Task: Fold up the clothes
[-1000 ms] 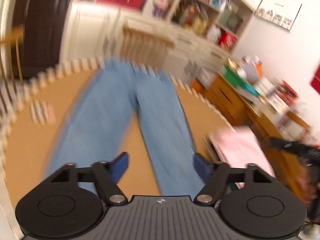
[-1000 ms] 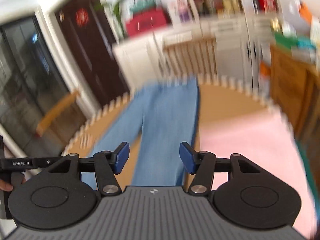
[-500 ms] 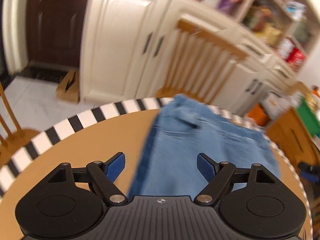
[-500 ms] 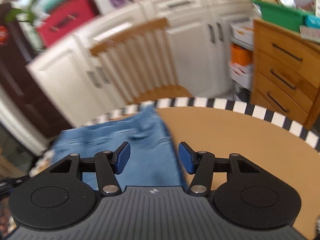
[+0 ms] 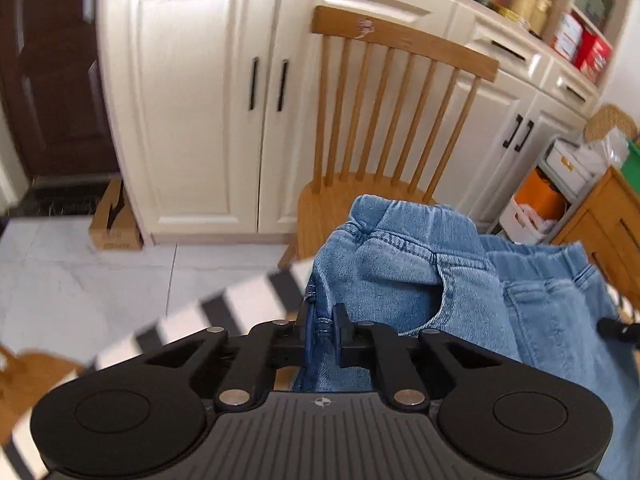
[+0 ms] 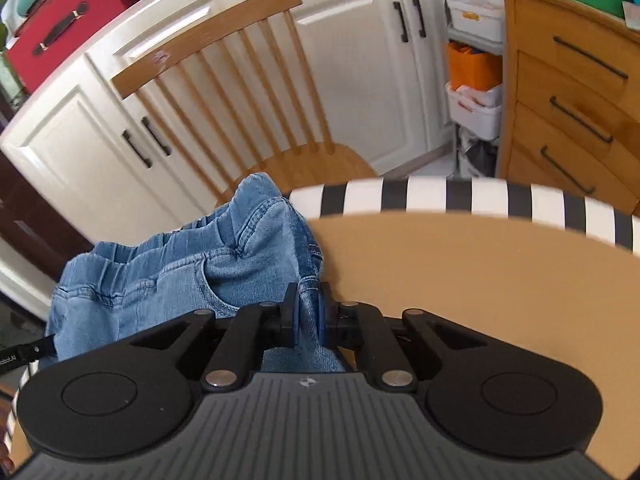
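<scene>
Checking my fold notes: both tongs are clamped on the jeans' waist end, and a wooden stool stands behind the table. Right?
One slip: it is a wooden spindle-back chair, not a stool, as the left wrist view shows. Both the left tongs and right tongs are clamped on the jeans.

A lived-in home, a dining corner by the look of it: beyond the jaws stand cream cupboards [image 5: 200,92] and a spindle-back wooden chair [image 5: 384,112], with open shelves of tins and boxes [image 5: 560,20] above, a wooden drawer chest [image 6: 568,92] off right, tiled floor [image 5: 100,280].
</scene>
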Tool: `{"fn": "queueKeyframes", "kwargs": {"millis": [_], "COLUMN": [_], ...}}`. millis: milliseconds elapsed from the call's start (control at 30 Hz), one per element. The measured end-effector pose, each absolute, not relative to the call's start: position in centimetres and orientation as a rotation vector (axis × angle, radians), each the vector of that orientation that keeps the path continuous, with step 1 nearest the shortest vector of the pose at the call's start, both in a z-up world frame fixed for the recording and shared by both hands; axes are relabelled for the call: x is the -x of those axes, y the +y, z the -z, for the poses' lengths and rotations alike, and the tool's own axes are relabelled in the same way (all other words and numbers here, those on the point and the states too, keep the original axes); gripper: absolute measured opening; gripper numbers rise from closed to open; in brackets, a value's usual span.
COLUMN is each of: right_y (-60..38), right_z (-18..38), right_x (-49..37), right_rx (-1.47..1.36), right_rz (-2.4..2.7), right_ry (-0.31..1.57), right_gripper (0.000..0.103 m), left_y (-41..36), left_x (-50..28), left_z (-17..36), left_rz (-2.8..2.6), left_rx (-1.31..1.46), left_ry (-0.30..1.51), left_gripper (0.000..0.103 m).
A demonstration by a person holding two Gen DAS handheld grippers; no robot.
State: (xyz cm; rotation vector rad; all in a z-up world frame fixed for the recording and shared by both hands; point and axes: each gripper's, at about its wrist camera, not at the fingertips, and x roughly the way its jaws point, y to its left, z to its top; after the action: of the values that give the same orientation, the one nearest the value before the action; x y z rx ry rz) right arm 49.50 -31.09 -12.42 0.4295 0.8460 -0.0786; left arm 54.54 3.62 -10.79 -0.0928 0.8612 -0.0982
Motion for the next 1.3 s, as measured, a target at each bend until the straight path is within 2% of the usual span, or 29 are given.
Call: {"fn": "queueKeyframes", "kwargs": {"millis": [167,433,500,533,567,600,633,800,900,967,1000,1100,1200,1233,1267,1300], "right_y": [-31.4,-30.5,-30.6,-30.8,-31.3,-31.9,-32.6,-32.0,-28.5,-27.1,-26.8,-27.6,-30.3,-31.6,-32.3,-32.8], "right_z": [12.2,12.6,12.8,12.8,12.6,12.2,11.5,7.4,8.3,9.8,10.7,11.5,11.5,11.3,10.9,10.4], "right_x": [-50.4,-49.4,-48.9,-48.7,-48.1,-47.3,-45.8,-36.6,-32.9,-32.4,-32.4,-32.3,-32.2,-32.1,-31.8,-31.3], "right_rx": [-0.395,-0.297,-0.324,-0.347,-0.393,-0.452,-0.510,-0.351,-0.150,-0.046,-0.017,0.030,-0.007,-0.069,-0.118,-0.161], "right_rz": [0.088,0.068,0.072,0.078,0.103,0.138,0.158,0.001,-0.097,-0.054,-0.025,0.038,0.145,0.170,0.182,0.188], "right_ry": [0.835,0.761,0.731,0.719,0.718,0.718,0.695,0.663,0.692,0.752,0.798,0.825,0.855,0.878,0.895,0.904], "right_gripper": [0.008,0.008,0.009,0.014,0.022,0.035,0.038,0.041,0.039,0.033,0.032,0.044,0.066,0.064,0.054,0.028], "left_y": [2.6,1.6,1.0,0.7,0.9,1.5,2.2,4.4,3.1,1.7,1.2,2.0,4.4,4.9,5.3,5.6], "left_x": [-57.1,-55.8,-55.1,-54.8,-54.4,-53.7,-52.7,-42.9,-37.7,-35.8,-35.3,-34.0,-34.3,-34.1,-33.9,-33.5], "left_z": [11.3,11.9,11.9,11.8,11.6,11.2,10.7,8.1,8.7,10.0,10.8,11.5,11.4,11.2,11.0,10.4], "left_rz": [0.098,0.092,0.063,0.046,0.018,0.002,0.015,0.178,0.280,0.252,0.216,0.164,0.070,0.051,0.032,0.016], "left_rx": [0.098,0.047,0.021,0.011,0.019,0.059,0.111,0.073,0.022,-0.059,-0.121,-0.161,-0.082,-0.094,-0.106,-0.123], "left_ry": [0.849,0.780,0.755,0.747,0.757,0.767,0.772,0.760,0.785,0.819,0.820,0.761,0.805,0.808,0.812,0.822], "left_gripper": [0.011,0.013,0.020,0.026,0.039,0.045,0.046,0.053,0.060,0.060,0.064,0.080,0.088,0.088,0.084,0.071]}}
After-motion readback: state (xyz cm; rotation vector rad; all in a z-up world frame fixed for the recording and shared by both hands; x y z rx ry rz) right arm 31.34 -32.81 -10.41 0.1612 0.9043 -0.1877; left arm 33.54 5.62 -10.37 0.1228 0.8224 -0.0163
